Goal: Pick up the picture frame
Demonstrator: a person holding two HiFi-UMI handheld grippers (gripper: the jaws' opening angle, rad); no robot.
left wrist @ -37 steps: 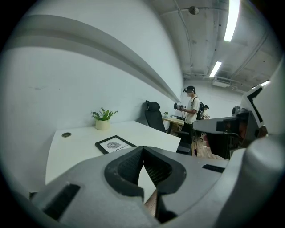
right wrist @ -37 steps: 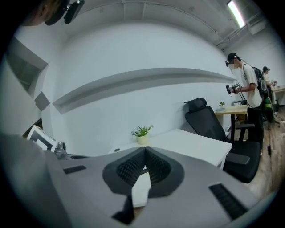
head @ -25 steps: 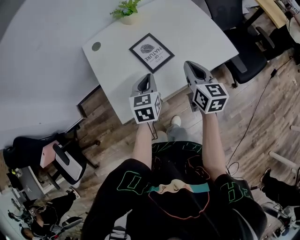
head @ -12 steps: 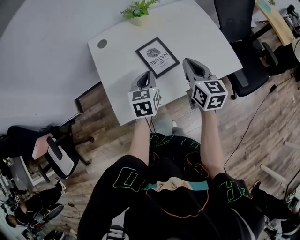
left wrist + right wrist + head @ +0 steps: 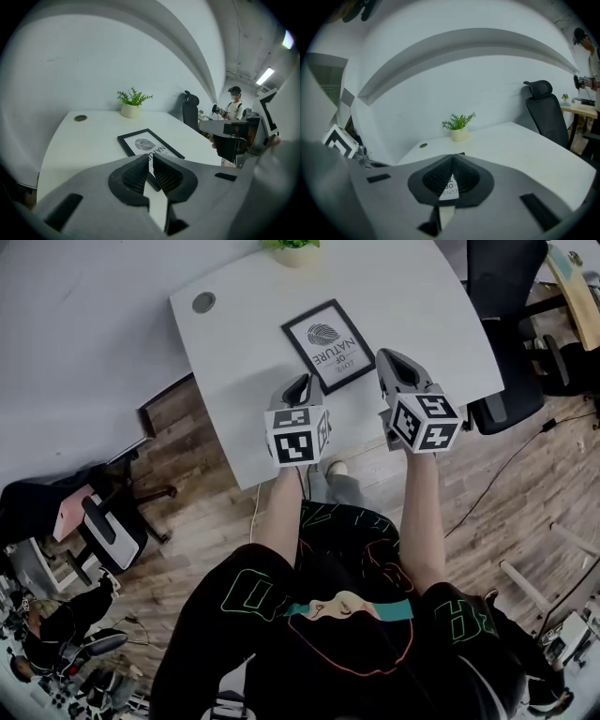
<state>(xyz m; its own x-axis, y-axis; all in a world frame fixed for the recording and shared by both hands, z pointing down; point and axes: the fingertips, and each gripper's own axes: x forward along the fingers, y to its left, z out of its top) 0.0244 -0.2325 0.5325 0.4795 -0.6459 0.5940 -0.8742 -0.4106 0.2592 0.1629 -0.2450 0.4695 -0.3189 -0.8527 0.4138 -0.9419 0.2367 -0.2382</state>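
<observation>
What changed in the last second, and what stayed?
The left gripper and right gripper moved forward toward the picture frame. The left gripper's jaws have just been opening, nothing between them; the right stays shut. Nothing grasped. Picture frame, plant and table stayed as they were.

The black picture frame [image 5: 330, 344] with white print lies flat on the desk.

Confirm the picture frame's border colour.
Black, around a white print; the picture frame shows best in the head view.
</observation>
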